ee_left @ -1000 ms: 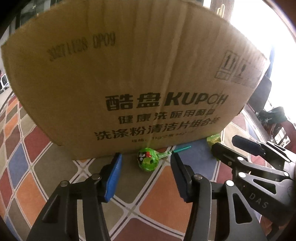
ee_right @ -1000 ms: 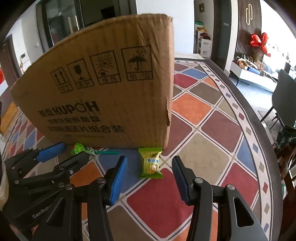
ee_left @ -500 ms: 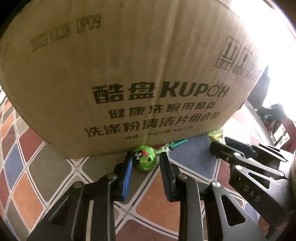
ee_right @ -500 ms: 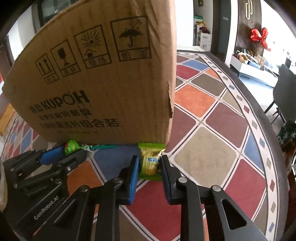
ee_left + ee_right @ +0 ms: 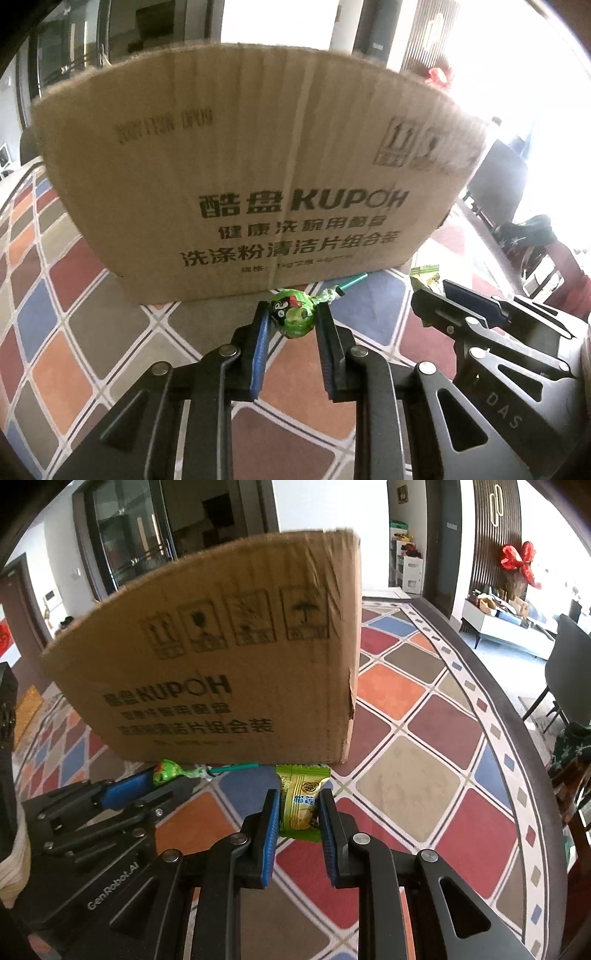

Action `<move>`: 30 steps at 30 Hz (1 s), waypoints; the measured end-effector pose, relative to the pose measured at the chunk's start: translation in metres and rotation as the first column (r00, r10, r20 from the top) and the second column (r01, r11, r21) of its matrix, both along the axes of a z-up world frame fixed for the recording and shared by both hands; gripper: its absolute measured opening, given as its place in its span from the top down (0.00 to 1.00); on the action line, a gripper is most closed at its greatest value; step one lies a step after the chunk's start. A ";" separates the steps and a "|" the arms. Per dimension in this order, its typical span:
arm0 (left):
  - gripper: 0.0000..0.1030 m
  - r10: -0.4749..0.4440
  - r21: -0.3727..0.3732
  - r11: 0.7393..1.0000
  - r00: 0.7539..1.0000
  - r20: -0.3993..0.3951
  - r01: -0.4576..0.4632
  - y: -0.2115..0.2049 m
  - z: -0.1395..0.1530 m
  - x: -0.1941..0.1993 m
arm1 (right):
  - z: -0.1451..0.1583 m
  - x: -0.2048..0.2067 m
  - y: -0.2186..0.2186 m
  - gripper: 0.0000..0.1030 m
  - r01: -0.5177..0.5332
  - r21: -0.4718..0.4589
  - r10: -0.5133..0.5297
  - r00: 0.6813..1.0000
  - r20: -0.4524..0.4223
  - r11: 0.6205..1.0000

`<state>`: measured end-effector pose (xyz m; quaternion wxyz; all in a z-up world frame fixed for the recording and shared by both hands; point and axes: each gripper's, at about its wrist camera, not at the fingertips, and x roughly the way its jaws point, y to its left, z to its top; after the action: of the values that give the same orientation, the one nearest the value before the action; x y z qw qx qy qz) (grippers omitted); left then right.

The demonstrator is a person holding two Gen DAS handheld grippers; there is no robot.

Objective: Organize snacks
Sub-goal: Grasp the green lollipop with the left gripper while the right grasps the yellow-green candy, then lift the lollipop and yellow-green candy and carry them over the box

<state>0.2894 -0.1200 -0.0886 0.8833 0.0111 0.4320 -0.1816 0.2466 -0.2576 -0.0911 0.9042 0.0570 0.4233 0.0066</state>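
Observation:
A green-wrapped lollipop (image 5: 293, 317) with a teal stick is clamped between the blue pads of my left gripper (image 5: 291, 319), which is shut on its round head. My right gripper (image 5: 297, 806) is shut on a green and gold snack packet (image 5: 301, 801). Both snacks hang just in front of the base of a tall brown cardboard box (image 5: 258, 177) printed KUPOH. In the right wrist view the lollipop (image 5: 168, 770) and the left gripper (image 5: 122, 794) show at lower left, the cardboard box (image 5: 229, 672) behind them. In the left wrist view the right gripper's black fingers (image 5: 469, 306) sit at right.
A tabletop with a coloured diamond-pattern cloth (image 5: 406, 760) lies under everything, with its dark rounded edge (image 5: 532, 746) at right. Chairs (image 5: 565, 664) stand beyond that edge. The box's top is above both cameras and its inside is hidden.
Both grippers went from open to shut: the left closed on the lollipop, the right on the snack packet. Both then drew back a little, so the box looks smaller and its top edge shows.

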 end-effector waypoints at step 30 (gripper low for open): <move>0.76 0.109 -0.048 0.994 0.967 0.230 -0.101 0.045 0.129 -0.061 | 0.109 -0.049 0.015 0.78 -0.041 0.027 0.032 0.965 0.260 0.999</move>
<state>0.2280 -0.0748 0.0405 0.9363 -0.0066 0.3223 -0.1397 0.1979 -0.2422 0.0180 0.9506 0.0622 0.3019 0.0373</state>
